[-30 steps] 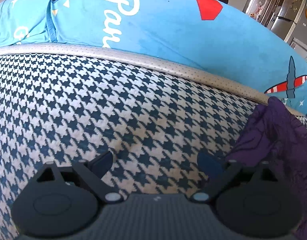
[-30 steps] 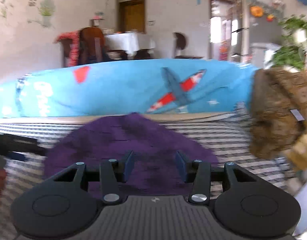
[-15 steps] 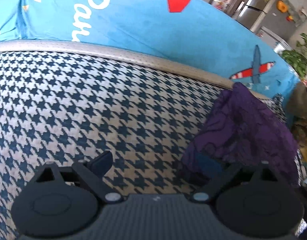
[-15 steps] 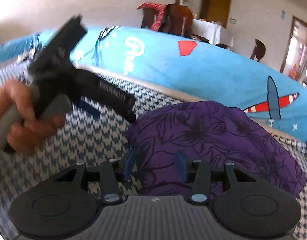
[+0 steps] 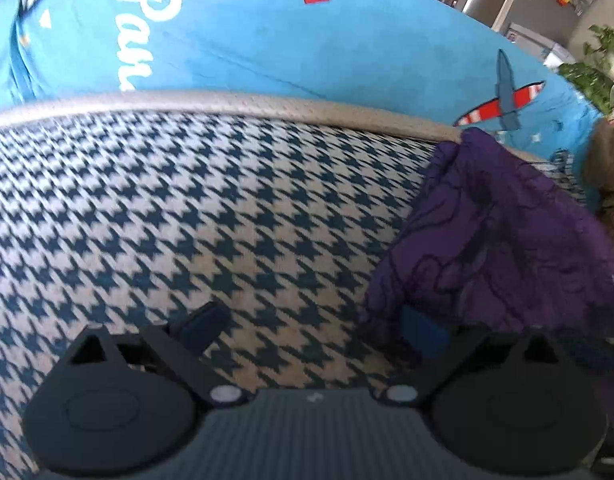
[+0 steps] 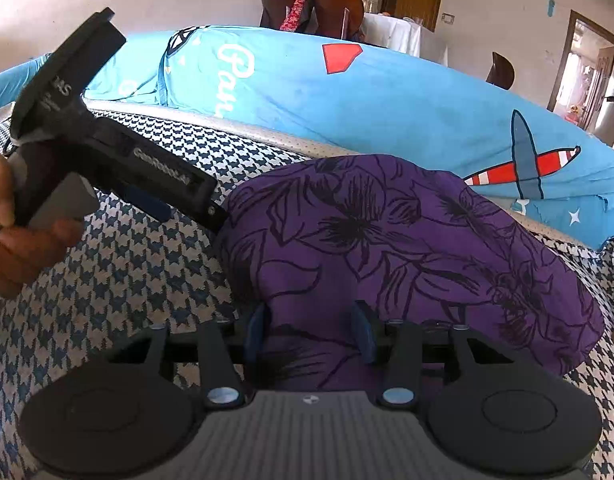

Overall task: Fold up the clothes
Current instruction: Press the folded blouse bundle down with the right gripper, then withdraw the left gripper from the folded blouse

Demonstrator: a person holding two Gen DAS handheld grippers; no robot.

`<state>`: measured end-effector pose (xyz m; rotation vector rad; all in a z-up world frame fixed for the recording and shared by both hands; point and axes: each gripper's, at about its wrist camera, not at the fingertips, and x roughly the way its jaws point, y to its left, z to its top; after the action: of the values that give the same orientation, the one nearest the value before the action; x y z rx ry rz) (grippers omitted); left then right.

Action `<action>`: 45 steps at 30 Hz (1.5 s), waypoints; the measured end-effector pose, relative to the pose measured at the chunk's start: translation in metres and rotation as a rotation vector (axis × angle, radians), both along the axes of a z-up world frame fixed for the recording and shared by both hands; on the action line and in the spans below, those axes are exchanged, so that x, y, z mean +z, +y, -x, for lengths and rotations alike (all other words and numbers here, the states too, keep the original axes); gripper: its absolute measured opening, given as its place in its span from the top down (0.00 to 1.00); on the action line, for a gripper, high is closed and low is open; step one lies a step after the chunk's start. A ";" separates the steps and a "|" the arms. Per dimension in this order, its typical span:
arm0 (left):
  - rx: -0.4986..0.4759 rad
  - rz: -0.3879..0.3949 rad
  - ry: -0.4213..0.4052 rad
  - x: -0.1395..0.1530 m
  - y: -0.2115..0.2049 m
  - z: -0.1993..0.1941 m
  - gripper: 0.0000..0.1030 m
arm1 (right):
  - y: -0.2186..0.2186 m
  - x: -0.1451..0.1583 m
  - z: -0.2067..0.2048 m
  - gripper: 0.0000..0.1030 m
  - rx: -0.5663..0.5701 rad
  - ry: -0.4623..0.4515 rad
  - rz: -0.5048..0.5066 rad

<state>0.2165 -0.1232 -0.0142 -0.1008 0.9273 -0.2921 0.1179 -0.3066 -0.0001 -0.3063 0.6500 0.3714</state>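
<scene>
2 right fingers (image 6: pixel 357 326) straddle the purple garment (image 6: pixel 407 240).

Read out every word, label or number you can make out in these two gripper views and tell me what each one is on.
"Par", white script, cut off by the seat edge: on the bright blue printed cushion cover.
"GenRobot.AI", pale lettering, somewhat blurred: on the side of the black handheld left gripper.
White characters on that gripper's rear block: too blurred and tilted to read.
The purple flower-print garment carries no text.
</scene>
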 end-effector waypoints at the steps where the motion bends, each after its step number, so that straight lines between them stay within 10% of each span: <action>1: 0.007 -0.016 -0.011 -0.001 -0.002 -0.001 0.03 | -0.001 0.000 0.000 0.57 0.001 -0.001 -0.002; 8: 0.105 -0.171 -0.076 -0.008 -0.007 -0.012 0.06 | -0.004 -0.001 0.006 0.56 0.012 -0.009 0.001; 15: 0.167 -0.103 -0.060 0.000 0.011 -0.018 0.07 | -0.007 -0.001 0.008 0.56 0.028 -0.005 0.012; 20: 0.095 -0.017 -0.035 0.011 0.017 -0.014 0.07 | -0.014 0.000 0.009 0.56 0.017 0.007 -0.014; 29: 0.027 -0.163 -0.126 0.012 -0.007 -0.003 0.07 | -0.014 0.000 0.009 0.55 0.012 0.010 -0.021; 38: -0.032 0.199 -0.018 0.044 0.033 -0.001 0.07 | -0.019 -0.001 0.008 0.55 0.021 0.016 -0.049; 45: -0.091 0.244 0.036 0.042 0.027 0.006 0.06 | -0.019 -0.001 0.008 0.55 0.027 0.014 -0.046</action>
<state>0.2102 -0.0966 0.0283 -0.2898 0.9303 -0.4891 0.1102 -0.3260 -0.0014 -0.2686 0.6510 0.4141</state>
